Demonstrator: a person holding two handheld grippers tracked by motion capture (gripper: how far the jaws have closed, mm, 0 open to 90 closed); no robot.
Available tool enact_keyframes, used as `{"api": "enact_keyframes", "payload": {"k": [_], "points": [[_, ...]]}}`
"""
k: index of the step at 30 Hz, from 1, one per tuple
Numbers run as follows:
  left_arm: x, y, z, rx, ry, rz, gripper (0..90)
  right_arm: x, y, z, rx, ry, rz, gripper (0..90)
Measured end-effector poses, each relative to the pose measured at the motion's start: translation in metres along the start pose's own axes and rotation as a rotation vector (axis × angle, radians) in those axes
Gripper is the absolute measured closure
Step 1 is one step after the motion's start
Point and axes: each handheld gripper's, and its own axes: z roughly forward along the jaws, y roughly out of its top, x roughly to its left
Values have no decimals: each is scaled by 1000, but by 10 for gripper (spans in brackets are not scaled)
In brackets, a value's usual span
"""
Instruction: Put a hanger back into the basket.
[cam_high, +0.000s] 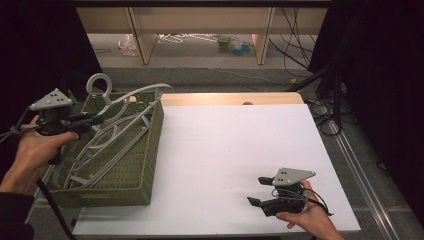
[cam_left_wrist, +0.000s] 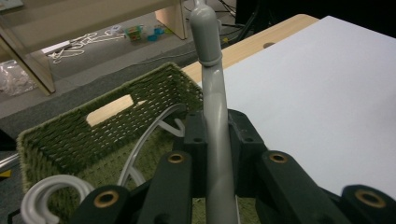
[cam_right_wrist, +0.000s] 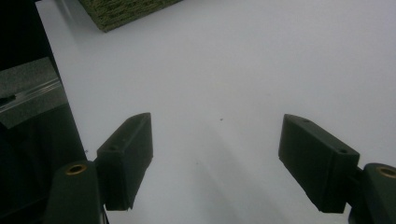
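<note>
While left gripper (cam_high: 95, 119) fingers clamp a grey plastic hanger (cam_left_wrist: 215, 126) over the green woven basket (cam_high: 150, 150), right gripper (cam_high: 260, 190) fingers gape empty.

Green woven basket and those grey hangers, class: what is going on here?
A person works two hand-held grippers at a white table. The left gripper is shut on a grey hanger over the green woven basket, which holds more grey hangers. The right gripper hangs open over bare table, holding nothing.
</note>
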Motion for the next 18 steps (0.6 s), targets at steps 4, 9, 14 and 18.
{"api": "enact_keyframes", "payload": {"k": [4, 9, 14, 18], "points": [[10, -6, 0, -9, 18, -24, 790, 0, 0, 0, 3, 2, 5, 270], [20, -11, 1, 10, 37, -18, 791, 0, 0, 0, 9, 6, 10, 269], [29, -17, 4, 31, 54, -11, 791, 0, -1, 0, 10, 8, 10, 269], [34, -22, 5, 55, 61, -2, 791, -1, -1, 1, 15, 5, 9, 269]]}}
